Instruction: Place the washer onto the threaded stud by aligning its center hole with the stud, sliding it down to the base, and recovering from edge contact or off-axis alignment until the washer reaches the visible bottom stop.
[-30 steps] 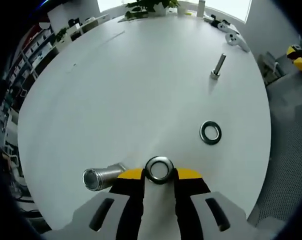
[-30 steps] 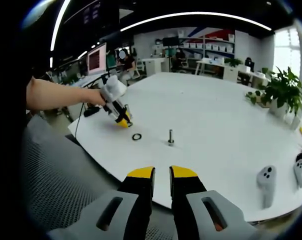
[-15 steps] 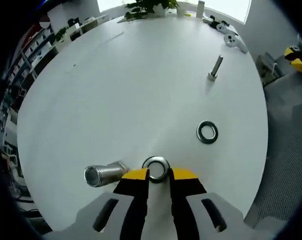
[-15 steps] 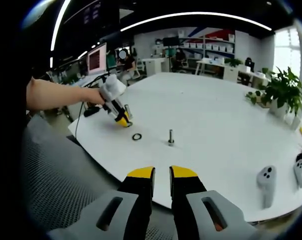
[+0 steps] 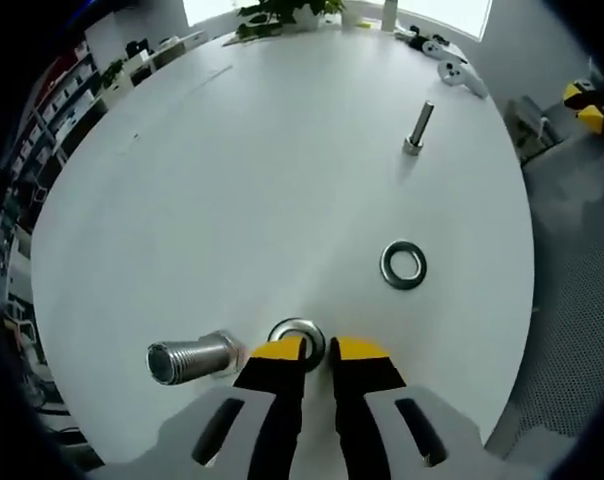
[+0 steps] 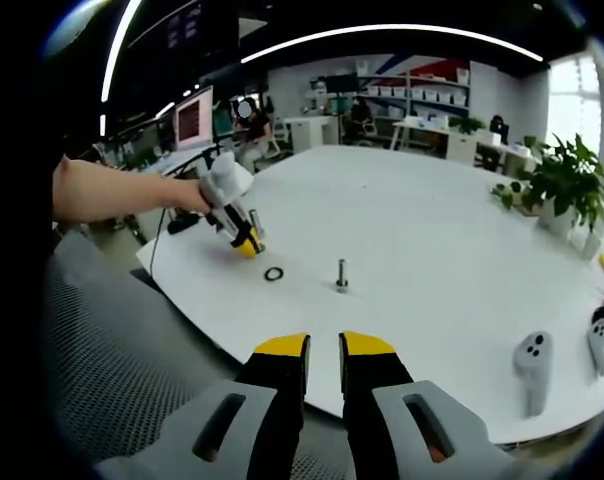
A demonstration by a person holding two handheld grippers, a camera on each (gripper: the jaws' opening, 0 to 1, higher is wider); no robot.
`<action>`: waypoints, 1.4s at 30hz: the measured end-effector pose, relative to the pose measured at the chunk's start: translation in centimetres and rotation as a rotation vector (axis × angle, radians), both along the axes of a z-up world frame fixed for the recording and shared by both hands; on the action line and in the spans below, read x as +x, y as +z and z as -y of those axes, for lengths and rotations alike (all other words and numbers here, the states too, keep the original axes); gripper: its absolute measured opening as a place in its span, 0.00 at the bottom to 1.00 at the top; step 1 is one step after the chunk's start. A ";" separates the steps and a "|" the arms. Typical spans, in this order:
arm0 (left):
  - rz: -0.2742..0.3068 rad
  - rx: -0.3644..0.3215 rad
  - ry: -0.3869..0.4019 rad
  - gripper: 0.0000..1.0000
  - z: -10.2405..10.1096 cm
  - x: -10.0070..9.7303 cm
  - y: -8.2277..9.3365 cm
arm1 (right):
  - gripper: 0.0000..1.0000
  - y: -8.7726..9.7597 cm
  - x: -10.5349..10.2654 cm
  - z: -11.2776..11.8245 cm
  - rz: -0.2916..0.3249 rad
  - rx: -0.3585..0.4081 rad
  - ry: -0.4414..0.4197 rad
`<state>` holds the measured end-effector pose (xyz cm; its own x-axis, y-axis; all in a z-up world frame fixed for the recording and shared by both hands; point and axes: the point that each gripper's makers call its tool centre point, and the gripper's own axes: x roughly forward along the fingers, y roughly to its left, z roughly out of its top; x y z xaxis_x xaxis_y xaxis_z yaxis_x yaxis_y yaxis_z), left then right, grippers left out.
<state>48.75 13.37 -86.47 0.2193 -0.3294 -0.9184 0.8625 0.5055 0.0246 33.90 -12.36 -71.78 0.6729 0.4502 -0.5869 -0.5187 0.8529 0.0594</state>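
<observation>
Left gripper view: left hand-held gripper [image 5: 317, 350] nearly clenched on washer [image 5: 297, 340] edge at its tips, flat on counter [image 5: 232, 180]; thin pinch may slip. Threaded stud [image 5: 416, 127] far ahead. Right hand-held gripper [image 6: 324, 348] slightly parted, empty

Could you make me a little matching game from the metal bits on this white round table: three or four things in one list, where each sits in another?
Things:
1. upright threaded metal stud
2. dark flat metal washer
3. silver metal ring
4. large silver bolt lying on its side

Places:
A. between the left gripper's yellow tips
B. standing far across the table
C. beside the left gripper, on its left
D. flat, alone, mid-table

Pairs: 1-B, 2-D, 3-A, 4-C
</observation>
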 end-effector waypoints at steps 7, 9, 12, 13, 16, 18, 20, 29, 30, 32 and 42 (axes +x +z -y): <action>0.020 0.021 -0.048 0.02 -0.3 -0.4 0.4 | 0.14 0.0 0.0 0.0 0.002 0.001 -0.001; 0.037 0.014 -0.048 0.01 -0.4 -0.3 0.8 | 0.14 0.0 0.0 0.0 0.002 0.002 -0.002; 0.057 -0.019 -0.024 0.01 -0.3 -0.2 1.7 | 0.14 0.0 0.0 0.0 0.002 0.002 -0.001; 0.068 -0.033 -0.018 0.01 -0.3 -0.1 2.1 | 0.14 0.0 0.0 0.0 0.002 0.002 -0.001; 0.088 -0.061 -0.002 0.01 -0.3 0.0 3.0 | 0.14 0.0 0.0 0.0 0.002 0.002 -0.001; 0.097 -0.071 0.004 0.01 -0.3 -0.1 3.4 | 0.14 0.0 0.0 0.0 0.002 0.002 -0.002; 0.106 -0.078 0.008 0.01 -0.5 -0.2 3.9 | 0.14 0.0 0.1 0.0 0.003 0.002 -0.002; 0.139 -0.055 0.007 0.01 -1.6 -0.5 6.1 | 0.14 0.0 0.1 0.0 0.004 0.003 -0.001; 0.146 -0.048 0.004 0.01 -1.8 -0.3 6.4 | 0.14 0.0 0.1 0.0 0.005 0.003 -0.001; 0.155 -0.042 -0.001 0.01 -2.0 0.1 7.0 | 0.14 0.0 0.1 0.0 0.005 0.003 0.000; 0.165 0.012 -0.042 0.01 -2.5 2.0 7.4 | 0.14 0.0 0.1 0.0 0.006 0.004 0.000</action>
